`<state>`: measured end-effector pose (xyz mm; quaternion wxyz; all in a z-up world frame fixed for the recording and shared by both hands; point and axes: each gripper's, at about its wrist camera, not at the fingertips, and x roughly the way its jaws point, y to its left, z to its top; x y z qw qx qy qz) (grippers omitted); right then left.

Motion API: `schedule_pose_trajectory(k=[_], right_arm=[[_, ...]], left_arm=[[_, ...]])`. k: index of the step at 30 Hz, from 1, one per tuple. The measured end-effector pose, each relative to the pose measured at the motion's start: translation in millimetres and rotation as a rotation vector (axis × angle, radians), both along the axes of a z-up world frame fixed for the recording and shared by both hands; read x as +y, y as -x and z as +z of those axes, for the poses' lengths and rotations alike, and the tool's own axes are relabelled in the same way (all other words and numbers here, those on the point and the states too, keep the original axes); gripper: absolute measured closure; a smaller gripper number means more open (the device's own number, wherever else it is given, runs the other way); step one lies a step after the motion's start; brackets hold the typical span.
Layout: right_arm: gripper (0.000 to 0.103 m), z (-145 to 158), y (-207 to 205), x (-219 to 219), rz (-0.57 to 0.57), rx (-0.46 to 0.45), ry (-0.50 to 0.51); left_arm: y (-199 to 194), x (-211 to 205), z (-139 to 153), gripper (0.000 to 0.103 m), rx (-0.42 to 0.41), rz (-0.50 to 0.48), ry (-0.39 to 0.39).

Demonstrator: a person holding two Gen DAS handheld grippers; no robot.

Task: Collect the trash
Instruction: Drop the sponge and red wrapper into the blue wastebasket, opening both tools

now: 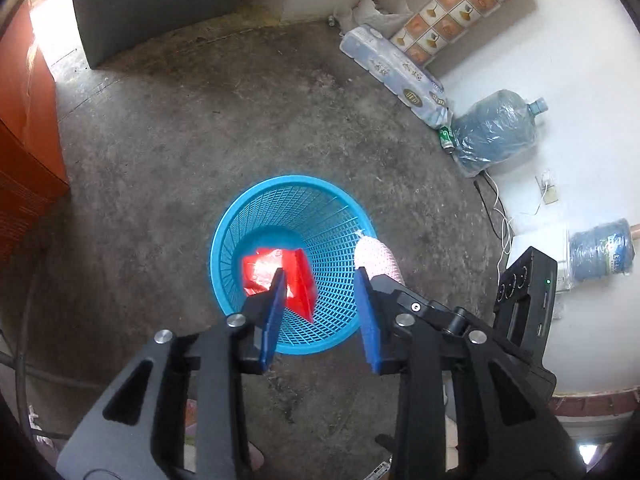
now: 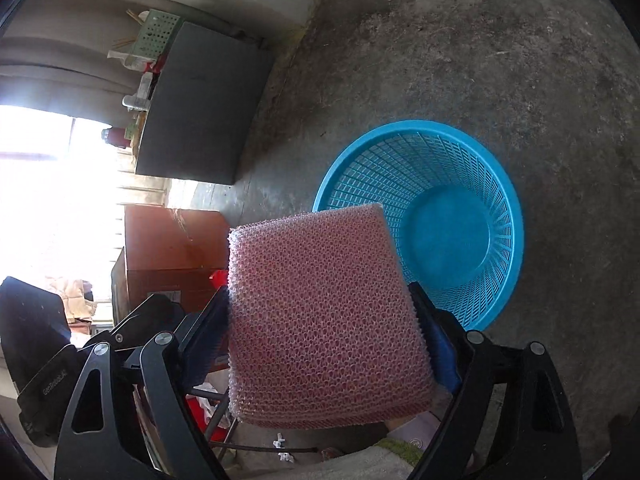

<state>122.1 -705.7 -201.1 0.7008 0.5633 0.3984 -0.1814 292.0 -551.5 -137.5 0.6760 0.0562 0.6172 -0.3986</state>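
Note:
A blue mesh waste basket (image 1: 256, 208) stands on the concrete floor; it also shows in the right wrist view (image 2: 460, 216). In the left wrist view a red wrapper (image 1: 298, 276) is seen over the basket opening, between and just beyond my open left gripper (image 1: 320, 276). Whether it lies in the basket or is in the air I cannot tell. My right gripper (image 2: 320, 308) is shut on a pink foam net sleeve (image 2: 320, 312), held left of the basket rim. The sleeve's end (image 1: 378, 260) shows by the basket's right rim in the left wrist view.
A wrapped paper roll pack (image 1: 392, 68), a bagged water jug (image 1: 496, 132), a green can (image 1: 447, 138), cables (image 1: 500, 208) and a blue roll (image 1: 602, 250) line the white wall. A grey cabinet (image 2: 200, 108) and an orange-brown cabinet (image 1: 24, 120) stand by the floor's far side.

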Motion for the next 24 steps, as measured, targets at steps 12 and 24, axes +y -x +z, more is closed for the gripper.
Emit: schedule_pose_trajectory(k=[12,24], right_arm=[[0.019,5,9,-9,-0.012,0.003,0.073],[0.019,144,53,71,0.163,-0.167,0.314]], left_arm=[[0,50,49,0.054,-0.069,0.009,0.052],[43,262,217,0.045,-0.396,0.043,0.218]])
